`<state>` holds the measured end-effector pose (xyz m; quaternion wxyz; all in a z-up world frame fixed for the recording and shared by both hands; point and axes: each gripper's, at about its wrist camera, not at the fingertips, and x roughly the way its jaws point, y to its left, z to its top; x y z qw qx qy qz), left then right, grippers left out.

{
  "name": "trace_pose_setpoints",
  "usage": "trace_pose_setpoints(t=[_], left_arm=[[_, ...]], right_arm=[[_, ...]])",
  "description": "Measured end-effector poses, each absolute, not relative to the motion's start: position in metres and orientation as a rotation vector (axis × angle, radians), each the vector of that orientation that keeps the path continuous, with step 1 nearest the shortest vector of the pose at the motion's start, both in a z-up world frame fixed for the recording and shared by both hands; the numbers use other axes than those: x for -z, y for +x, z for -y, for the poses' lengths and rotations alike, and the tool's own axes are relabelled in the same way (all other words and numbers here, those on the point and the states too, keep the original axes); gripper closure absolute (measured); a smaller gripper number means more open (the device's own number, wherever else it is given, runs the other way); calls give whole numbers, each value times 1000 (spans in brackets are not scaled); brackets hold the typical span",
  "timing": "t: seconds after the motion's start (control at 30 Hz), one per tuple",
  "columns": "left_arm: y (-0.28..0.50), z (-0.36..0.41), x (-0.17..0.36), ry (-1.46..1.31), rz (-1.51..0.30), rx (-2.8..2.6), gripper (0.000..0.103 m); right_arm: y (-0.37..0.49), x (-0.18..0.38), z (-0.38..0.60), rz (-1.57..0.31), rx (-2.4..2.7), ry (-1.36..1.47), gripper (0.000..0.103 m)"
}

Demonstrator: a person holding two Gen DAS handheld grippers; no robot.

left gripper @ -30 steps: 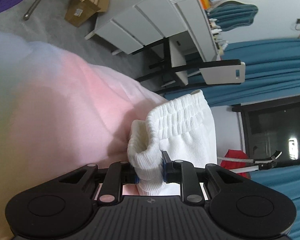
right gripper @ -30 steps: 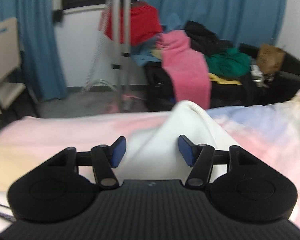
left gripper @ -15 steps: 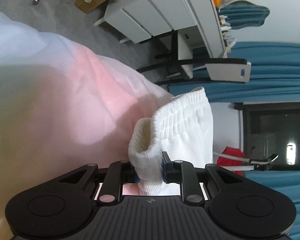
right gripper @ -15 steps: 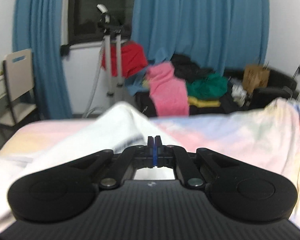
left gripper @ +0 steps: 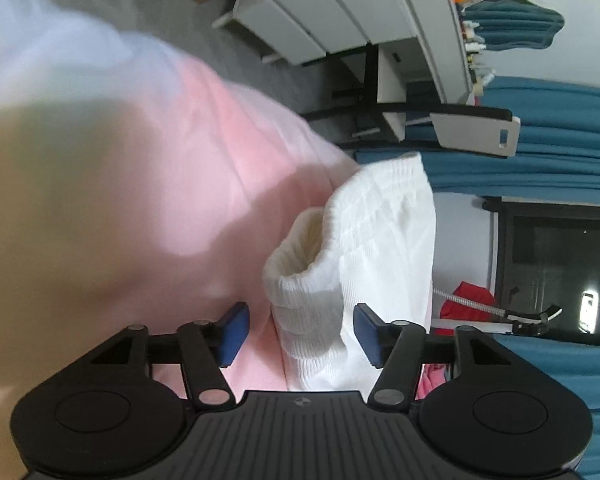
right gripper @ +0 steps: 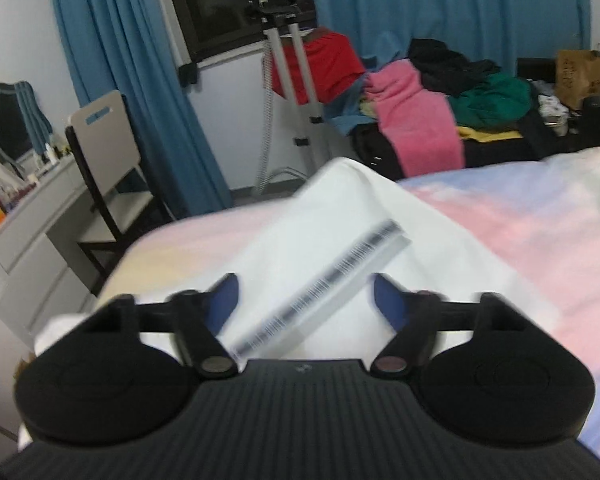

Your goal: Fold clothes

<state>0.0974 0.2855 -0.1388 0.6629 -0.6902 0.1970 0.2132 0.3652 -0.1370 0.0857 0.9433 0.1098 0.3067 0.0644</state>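
My left tongs (left gripper: 298, 334) just opened, white garment (left gripper: 364, 240) between, unpressed | my right tongs (right gripper: 304, 306) just opened over its labelled fold | bed (right gripper: 520, 232) beneath

1. White ribbed garment (left gripper: 380, 240), lower middle of the left wrist view.
2. Pastel pink, blue and yellow bedcover (right gripper: 520, 216), right.
3. Teal-blue curtains (right gripper: 440, 0), top.
4. Pink towel (right gripper: 416, 124), upper right.
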Motion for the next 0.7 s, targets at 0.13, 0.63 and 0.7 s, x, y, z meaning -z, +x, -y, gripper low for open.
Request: trace_pose_setpoints(t=[0.13, 0.63, 0.7], left_arm=[[111, -284, 152, -1522, -333, -471, 44], [157, -276, 155, -1309, -234, -469, 47], [157, -279, 155, -1331, -241, -466, 50]], right_arm=[[431, -73, 94, -656, -82, 191, 27], [511, -22, 50, -650, 277, -159, 96], [489, -33, 66, -614, 266, -147, 97]])
